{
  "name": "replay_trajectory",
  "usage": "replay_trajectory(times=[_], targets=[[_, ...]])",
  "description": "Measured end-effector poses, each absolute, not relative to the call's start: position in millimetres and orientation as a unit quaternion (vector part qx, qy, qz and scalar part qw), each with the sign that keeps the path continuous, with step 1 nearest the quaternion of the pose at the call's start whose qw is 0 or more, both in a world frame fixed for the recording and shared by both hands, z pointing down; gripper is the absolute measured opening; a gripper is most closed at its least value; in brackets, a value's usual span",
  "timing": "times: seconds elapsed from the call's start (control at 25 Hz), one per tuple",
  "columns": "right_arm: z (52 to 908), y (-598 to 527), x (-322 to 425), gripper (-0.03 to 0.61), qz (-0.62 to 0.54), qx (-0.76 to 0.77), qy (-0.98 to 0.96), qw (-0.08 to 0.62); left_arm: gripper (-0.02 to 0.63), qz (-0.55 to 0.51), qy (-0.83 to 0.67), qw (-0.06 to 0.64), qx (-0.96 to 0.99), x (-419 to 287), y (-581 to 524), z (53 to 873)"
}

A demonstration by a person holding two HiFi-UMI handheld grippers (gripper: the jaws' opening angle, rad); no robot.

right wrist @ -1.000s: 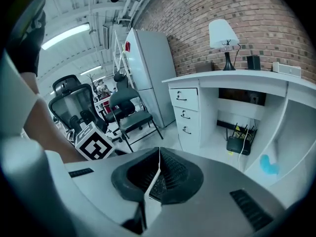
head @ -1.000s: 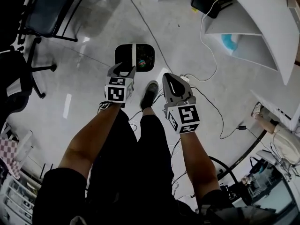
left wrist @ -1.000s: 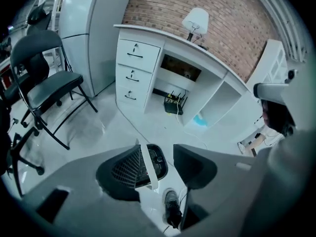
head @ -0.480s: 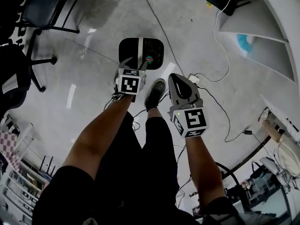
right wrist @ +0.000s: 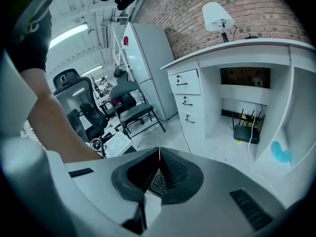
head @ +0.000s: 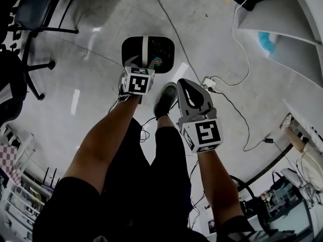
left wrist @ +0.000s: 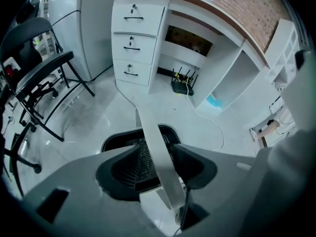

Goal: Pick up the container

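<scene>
The container (head: 159,48) is a black, rounded-square bin with a white strap handle (head: 145,47) across its top, in front of the person's feet in the head view. My left gripper (head: 138,67) is over its near edge and is shut on that handle. In the left gripper view the white handle (left wrist: 157,147) runs up between the closed jaws of the left gripper (left wrist: 164,158), with the black container (left wrist: 114,140) hanging behind them. My right gripper (head: 184,86) is beside it to the right, at about the same height. The right gripper (right wrist: 157,170) is shut with nothing in it.
A black chair (head: 38,11) stands at the left, seen also as a chair (left wrist: 42,75). White cables (head: 237,74) and a power strip (head: 208,83) lie on the grey floor to the right. A white desk with drawers (left wrist: 134,38) is ahead, with a router (left wrist: 181,85) under it.
My left gripper has moved forward to the container's handle and closed on it. The container now looks larger and nearer in the head view. The right gripper has stayed shut.
</scene>
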State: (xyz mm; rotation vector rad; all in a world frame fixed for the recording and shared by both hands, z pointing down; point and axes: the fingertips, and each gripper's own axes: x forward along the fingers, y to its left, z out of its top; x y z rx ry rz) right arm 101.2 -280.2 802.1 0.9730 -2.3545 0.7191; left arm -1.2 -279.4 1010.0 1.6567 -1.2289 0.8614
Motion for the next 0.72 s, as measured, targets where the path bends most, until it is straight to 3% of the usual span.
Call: replay_trajectory(times=[0.64, 0.72], targets=[[834.3, -245.2, 122.2, 0.009, 0.302, 0.386, -0.838, 0.240, 0.199, 0.361, -0.475, 0.434, 0.675, 16.6, -292.0, 1042.8], [837.5, -239.8, 124.6, 0.009, 0.308, 0.384, -0.834, 0.248, 0.155, 0.362, -0.471, 0.437, 0.675, 18.2, -292.9, 1044.0]])
